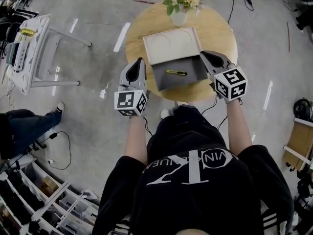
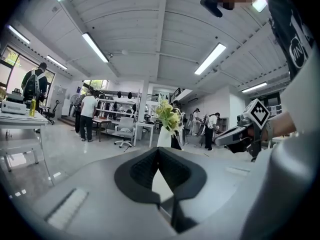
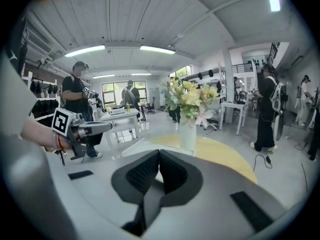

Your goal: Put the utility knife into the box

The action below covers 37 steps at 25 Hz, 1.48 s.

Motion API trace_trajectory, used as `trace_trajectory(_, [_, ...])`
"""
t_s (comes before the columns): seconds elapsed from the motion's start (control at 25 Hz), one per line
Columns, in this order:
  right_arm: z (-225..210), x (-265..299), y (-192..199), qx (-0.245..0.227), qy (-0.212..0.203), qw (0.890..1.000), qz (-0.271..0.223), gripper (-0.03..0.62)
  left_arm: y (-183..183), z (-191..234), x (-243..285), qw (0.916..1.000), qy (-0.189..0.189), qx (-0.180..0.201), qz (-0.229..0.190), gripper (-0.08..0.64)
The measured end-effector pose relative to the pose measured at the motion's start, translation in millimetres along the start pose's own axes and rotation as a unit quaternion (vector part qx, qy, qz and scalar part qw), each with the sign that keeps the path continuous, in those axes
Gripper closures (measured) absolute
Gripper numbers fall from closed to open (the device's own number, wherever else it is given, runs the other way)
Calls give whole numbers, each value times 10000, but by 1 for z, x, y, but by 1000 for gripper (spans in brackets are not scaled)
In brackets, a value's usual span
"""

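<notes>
A yellow and black utility knife lies inside the open grey box on the round wooden table. The box's white lid stands open behind it. My left gripper is raised off the box's left side with its jaws shut and nothing between them. Off the box's right side my right gripper is likewise raised, shut and empty. Each gripper view looks level across the room, so neither shows the box or the knife.
A vase of flowers stands at the table's far edge, just behind the lid. A white rack is on the floor to the left, near a person's leg. Cables and shelving lie lower left. Several people stand around the room.
</notes>
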State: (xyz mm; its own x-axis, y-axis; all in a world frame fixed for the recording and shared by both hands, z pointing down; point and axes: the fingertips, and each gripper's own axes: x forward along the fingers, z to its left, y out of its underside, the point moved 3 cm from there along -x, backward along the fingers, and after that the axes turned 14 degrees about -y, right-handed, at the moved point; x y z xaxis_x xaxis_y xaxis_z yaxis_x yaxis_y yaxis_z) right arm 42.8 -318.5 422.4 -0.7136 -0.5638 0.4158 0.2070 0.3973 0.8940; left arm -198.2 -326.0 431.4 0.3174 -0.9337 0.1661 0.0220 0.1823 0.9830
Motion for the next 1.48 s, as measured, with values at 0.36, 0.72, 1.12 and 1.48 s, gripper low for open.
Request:
trace_trajectory(0.36, [0,-7,-24,-188,148,9992,-324,577,-24,4,3,9997,-24,50,-234,551])
trace_trajectory(0.72, [-5,-15,-45,-303,258,9970,-667,577,-45,3,7,9990,-35,93,-447,549])
trace_trajectory(1.12, [-4,-25,-70,-566,386,9897,-1258,577,-65,3,9,9979,-35,144,-636,551])
trace_trajectory(1.48, [-3,-29,-80,-640,428,9869,-1415,577,-77,3,9,9972,-35,134,-729,551])
